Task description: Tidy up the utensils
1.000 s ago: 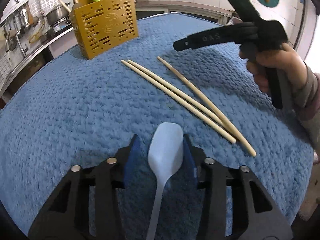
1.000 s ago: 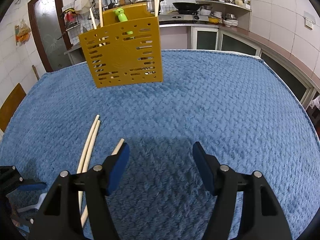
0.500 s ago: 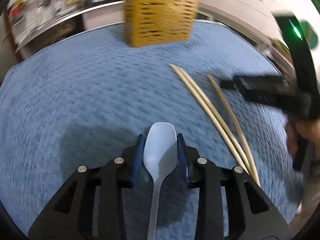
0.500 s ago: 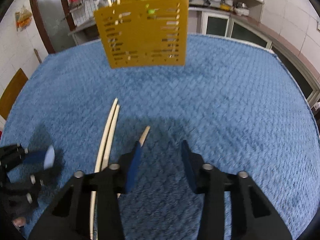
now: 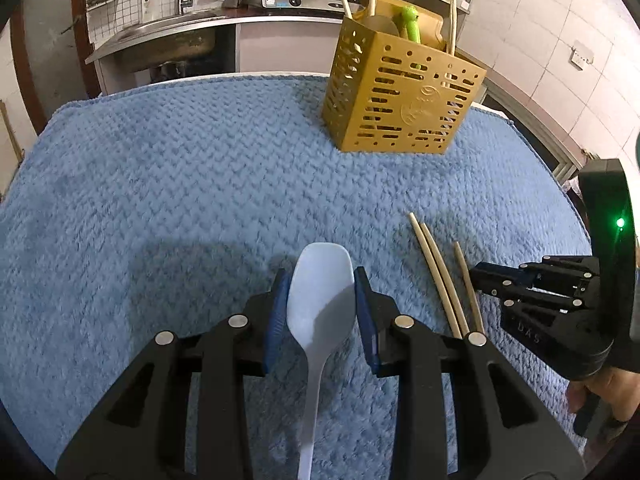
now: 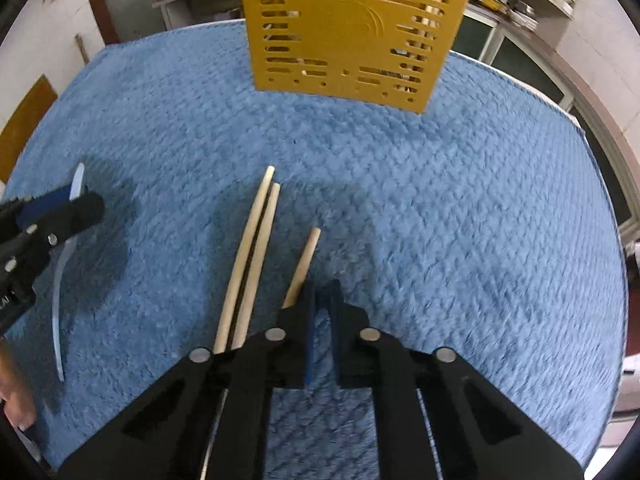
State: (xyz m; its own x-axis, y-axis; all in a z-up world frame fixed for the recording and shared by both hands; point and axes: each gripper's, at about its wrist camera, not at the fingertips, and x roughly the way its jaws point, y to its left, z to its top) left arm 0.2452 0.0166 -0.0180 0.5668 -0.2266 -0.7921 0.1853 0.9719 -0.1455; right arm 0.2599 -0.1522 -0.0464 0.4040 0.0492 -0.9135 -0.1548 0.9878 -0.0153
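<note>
The left hand-held gripper (image 5: 320, 312) clamps the pale spoon (image 5: 320, 304) by its bowl for the yellow holder (image 5: 400, 96) at the desk's far edge, while the right hand-held gripper (image 6: 320, 312) has just closed empty beside the lone chopstick (image 6: 306, 258).

Right claw (image 6: 322, 296) just snapped closed from wide open, nothing between the pads, now down beside the single chopstick (image 6: 303, 266). Left claw (image 5: 320, 312) swung round, yellow holder (image 5: 400, 92) now dead ahead, no longer off left.

Surface (image 5: 168, 184) covered edge to edge by blue textured cloth (image 6: 460, 208). Yellow slotted utensil holder (image 5: 400, 104) upright near far edge. Three wooden chopsticks (image 6: 256, 256) flat on cloth at mid-surface: two touching side by side, third just beside them.
</note>
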